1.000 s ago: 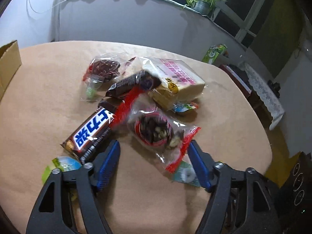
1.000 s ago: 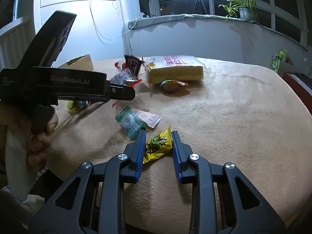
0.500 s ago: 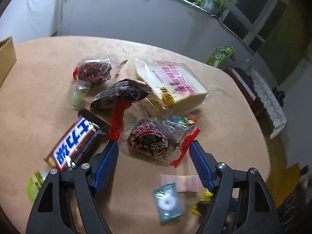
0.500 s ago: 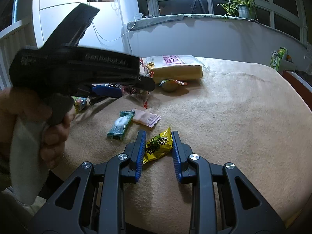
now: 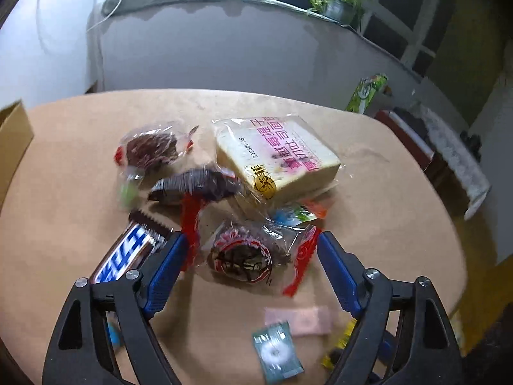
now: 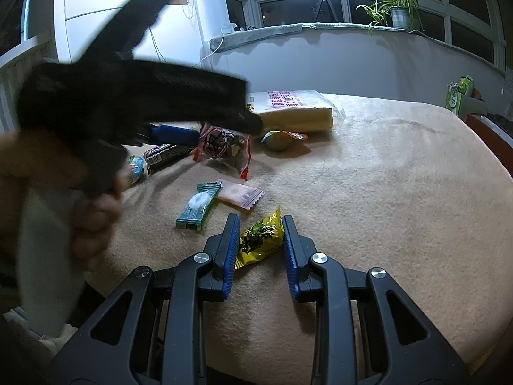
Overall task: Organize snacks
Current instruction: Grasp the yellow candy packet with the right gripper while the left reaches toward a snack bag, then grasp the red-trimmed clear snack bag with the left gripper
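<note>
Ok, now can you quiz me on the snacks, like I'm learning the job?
1. Which snack sits between the fingers of the right gripper? A: a yellow packet. B: a banana. C: a lollipop.
2. True or false: the bread pack lies inside a basket.
3. Fill in the gap: the teal candy lies next to a ___ sachet.
Key: 1. A. 2. False, it lies on the table. 3. Pink, which makes it the pink sachet.
</note>
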The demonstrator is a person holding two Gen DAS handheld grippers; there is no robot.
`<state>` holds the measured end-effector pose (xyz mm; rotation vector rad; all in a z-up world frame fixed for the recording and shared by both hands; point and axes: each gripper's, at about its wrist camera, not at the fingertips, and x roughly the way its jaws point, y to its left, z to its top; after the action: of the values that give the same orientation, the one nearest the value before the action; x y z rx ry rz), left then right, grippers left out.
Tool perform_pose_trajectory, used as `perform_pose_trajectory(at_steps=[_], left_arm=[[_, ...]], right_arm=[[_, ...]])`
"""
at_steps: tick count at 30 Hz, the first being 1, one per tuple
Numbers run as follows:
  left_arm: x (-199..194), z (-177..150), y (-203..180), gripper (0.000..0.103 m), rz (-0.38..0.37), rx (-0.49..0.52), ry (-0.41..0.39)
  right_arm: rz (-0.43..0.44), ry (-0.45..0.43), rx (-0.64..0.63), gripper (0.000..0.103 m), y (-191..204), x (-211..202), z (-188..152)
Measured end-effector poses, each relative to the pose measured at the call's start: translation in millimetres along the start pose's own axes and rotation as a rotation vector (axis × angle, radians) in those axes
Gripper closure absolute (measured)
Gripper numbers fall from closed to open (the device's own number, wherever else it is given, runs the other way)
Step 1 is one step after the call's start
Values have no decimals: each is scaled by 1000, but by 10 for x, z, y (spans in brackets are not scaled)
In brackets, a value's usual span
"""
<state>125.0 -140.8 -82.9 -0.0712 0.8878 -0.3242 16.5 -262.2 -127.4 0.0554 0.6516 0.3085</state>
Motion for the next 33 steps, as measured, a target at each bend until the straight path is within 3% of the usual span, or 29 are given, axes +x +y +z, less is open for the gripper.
perform_pose_trajectory(at_steps=[3,13,17,20,22,23,26,28,29,33], left_arm=[[41,-14,-65,28,18,73,-19],[-46,-24,-47,56,3,152,-50],[-96,-54,56,58,-23,131,-53],[-91,-59,107,54,-33,89,-50],[-82,-51,142,40,-42,62,-40],[-47,-51,142,24,-28,63,-19],[83,-74,112,21,10,98,38],[109,-66,93,24,-1,106,41],[118,-54,88,46,-4,108,36],[113,-48,72,54,-4,129,27]], right_arm=[[1,-1,4,76,-4,-6,0],[-6,-29,25,77,-50,-81,14],[-18,-52,41,77,-105,-157,60],[-27,-53,47,77,-133,-172,86],[-28,-49,52,77,-144,-171,89],[-27,-47,53,77,-143,-170,88],[-25,-41,50,77,-133,-172,80],[-25,-42,52,77,-131,-174,78],[-25,-43,53,77,-132,-175,77],[-26,-43,58,77,-132,-178,72]])
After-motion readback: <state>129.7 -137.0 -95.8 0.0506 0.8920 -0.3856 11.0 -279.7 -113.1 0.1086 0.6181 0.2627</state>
